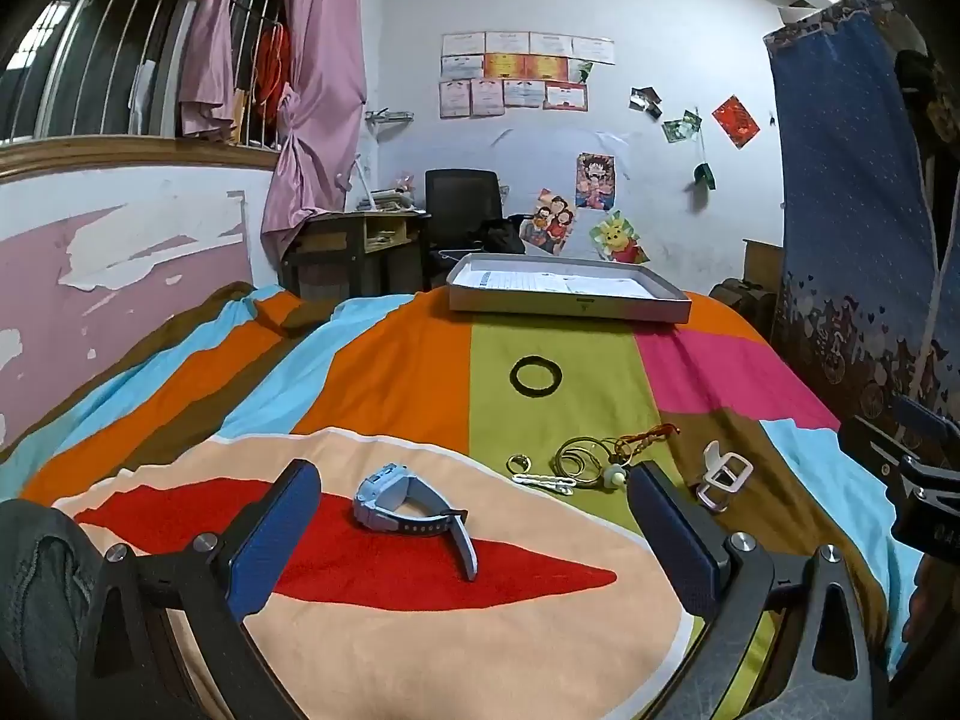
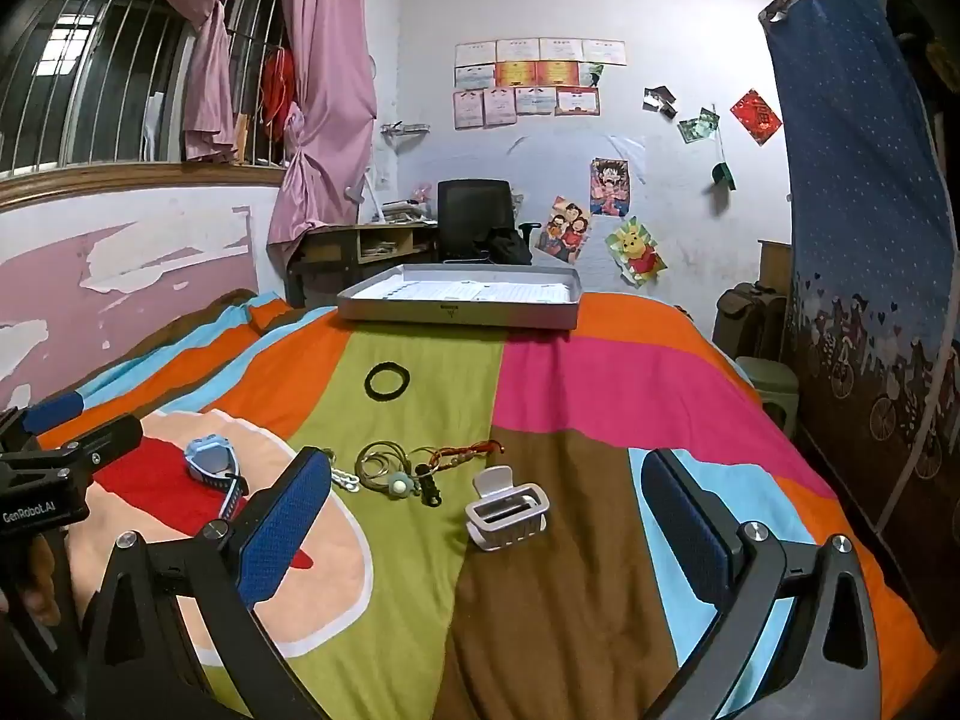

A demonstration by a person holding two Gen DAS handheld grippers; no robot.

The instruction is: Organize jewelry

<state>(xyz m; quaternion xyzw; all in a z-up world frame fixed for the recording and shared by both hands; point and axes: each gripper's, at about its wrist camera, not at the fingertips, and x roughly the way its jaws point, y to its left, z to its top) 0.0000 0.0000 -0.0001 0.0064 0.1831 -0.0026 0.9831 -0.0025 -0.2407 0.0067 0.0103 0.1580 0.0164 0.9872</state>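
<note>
A pale blue watch (image 1: 408, 504) (image 2: 211, 468) lies on the bedspread's red patch, between the wide-apart fingers of my open left gripper (image 1: 471, 516). A white hair claw (image 2: 507, 507) (image 1: 723, 477) rests on the brown patch just ahead of my open right gripper (image 2: 489, 516). Between them sits a pile of gold bangles (image 2: 378, 459) (image 1: 579, 459), a red cord charm (image 2: 462, 453) and a white chain (image 1: 543, 482). Farther off a black hair tie (image 1: 536, 376) (image 2: 387, 381) lies on the green stripe. A shallow grey tray (image 1: 570, 303) (image 2: 459, 312) stands at the far end of the bed.
The colourful bedspread (image 2: 600, 390) covers the bed. A desk (image 1: 354, 237) and black office chair (image 1: 462, 204) stand behind it by the pink curtain. A blue fabric wardrobe (image 2: 864, 210) stands on the right, with a green stool (image 2: 774, 387) beside the bed.
</note>
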